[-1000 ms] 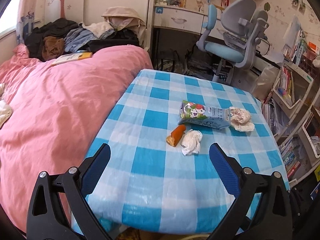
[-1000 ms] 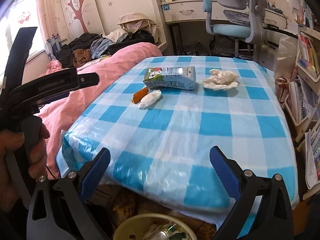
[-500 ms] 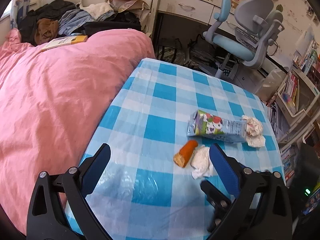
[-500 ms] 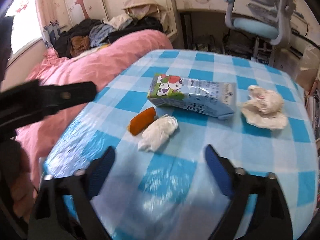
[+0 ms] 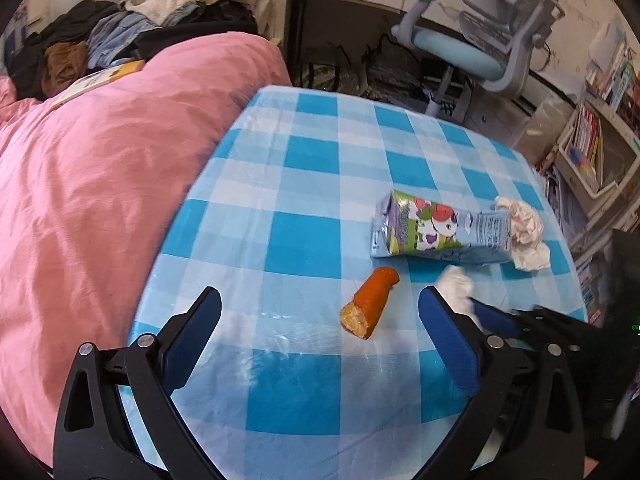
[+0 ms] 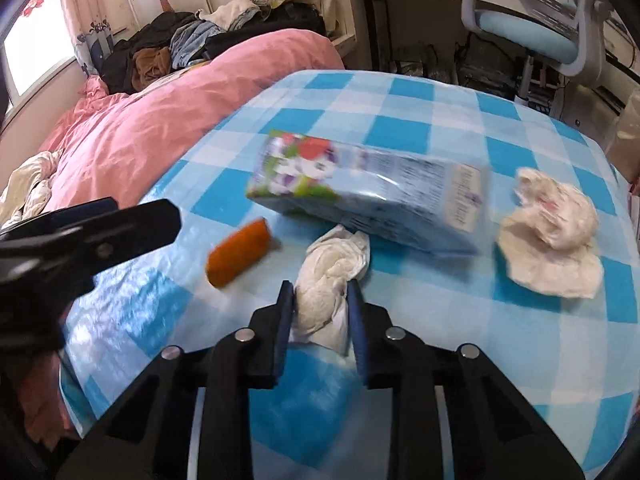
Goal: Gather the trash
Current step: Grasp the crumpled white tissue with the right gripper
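Note:
On the blue-checked table [image 5: 304,184] lie an orange sausage piece [image 5: 370,302], a milk carton [image 5: 440,232] on its side and two crumpled white tissues. My right gripper [image 6: 319,300] is closing its jaws, and the pads touch both sides of the nearer tissue [image 6: 332,268], in front of the carton [image 6: 368,196]. The other tissue [image 6: 552,236] lies to the right. My left gripper [image 5: 320,300] is open just above the cloth, with the sausage piece between its fingers, nearer the right one. In the right wrist view the sausage piece [image 6: 240,256] lies left of the held tissue.
A bed with a pink duvet [image 5: 100,200] presses against the table's left edge, and clothes [image 5: 120,40] are piled at its far end. A blue-grey desk chair [image 5: 480,40] stands behind the table. Bookshelves [image 5: 592,148] line the right side.
Both grippers have moved forward and lower over the table. The right jaws have gone from wide apart to narrow around the near tissue. The left gripper has come up to the sausage piece.

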The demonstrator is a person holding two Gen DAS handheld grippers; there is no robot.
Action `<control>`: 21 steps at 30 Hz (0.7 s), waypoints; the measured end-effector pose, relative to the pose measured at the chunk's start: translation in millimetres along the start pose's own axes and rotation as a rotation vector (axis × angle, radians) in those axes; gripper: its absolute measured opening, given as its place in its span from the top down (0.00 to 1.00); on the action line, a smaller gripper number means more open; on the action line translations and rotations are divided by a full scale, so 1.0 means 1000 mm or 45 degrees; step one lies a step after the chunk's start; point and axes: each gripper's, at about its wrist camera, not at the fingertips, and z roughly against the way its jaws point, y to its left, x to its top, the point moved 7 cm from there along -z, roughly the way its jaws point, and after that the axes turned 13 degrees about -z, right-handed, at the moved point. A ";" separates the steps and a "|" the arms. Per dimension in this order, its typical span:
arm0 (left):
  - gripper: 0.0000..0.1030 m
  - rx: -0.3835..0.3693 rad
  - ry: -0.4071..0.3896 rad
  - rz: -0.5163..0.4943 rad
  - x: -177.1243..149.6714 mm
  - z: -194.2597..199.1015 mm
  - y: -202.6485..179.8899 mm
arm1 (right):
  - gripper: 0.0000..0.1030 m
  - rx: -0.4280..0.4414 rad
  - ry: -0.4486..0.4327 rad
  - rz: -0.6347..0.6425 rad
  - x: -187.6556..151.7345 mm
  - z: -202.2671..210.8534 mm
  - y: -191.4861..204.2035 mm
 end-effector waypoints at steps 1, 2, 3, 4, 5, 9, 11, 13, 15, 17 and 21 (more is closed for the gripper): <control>0.07 -0.003 0.004 -0.018 0.000 -0.003 -0.003 | 0.74 0.007 0.006 -0.019 -0.004 0.006 -0.006; 0.07 -0.004 0.007 -0.033 -0.001 -0.005 -0.006 | 0.74 0.013 0.011 -0.036 -0.008 0.011 -0.010; 0.07 -0.007 0.009 -0.058 0.000 -0.009 -0.011 | 0.74 0.018 0.015 -0.049 -0.012 0.015 -0.013; 0.08 -0.011 0.008 -0.082 0.001 -0.012 -0.015 | 0.74 0.024 0.025 -0.062 -0.017 0.020 -0.017; 0.08 -0.012 0.006 -0.101 0.001 -0.014 -0.019 | 0.74 0.031 0.040 -0.072 -0.022 0.023 -0.020; 0.18 -0.014 0.004 -0.163 0.004 -0.023 -0.030 | 0.55 0.032 0.033 -0.095 -0.029 0.031 -0.029; 0.23 -0.018 0.009 -0.173 0.004 -0.030 -0.032 | 0.51 0.033 0.025 -0.098 -0.028 0.030 -0.030; 0.29 -0.025 0.024 -0.181 0.004 -0.036 -0.034 | 0.51 0.041 0.019 -0.108 -0.026 0.028 -0.030; 0.39 -0.030 0.038 -0.187 0.003 -0.041 -0.034 | 0.51 0.050 0.013 -0.113 -0.025 0.027 -0.030; 0.50 -0.035 0.046 -0.190 0.001 -0.044 -0.036 | 0.51 0.045 0.006 -0.101 -0.025 0.025 -0.027; 0.81 -0.057 0.044 -0.209 -0.001 -0.041 -0.042 | 0.56 -0.027 -0.023 -0.014 -0.026 0.022 -0.024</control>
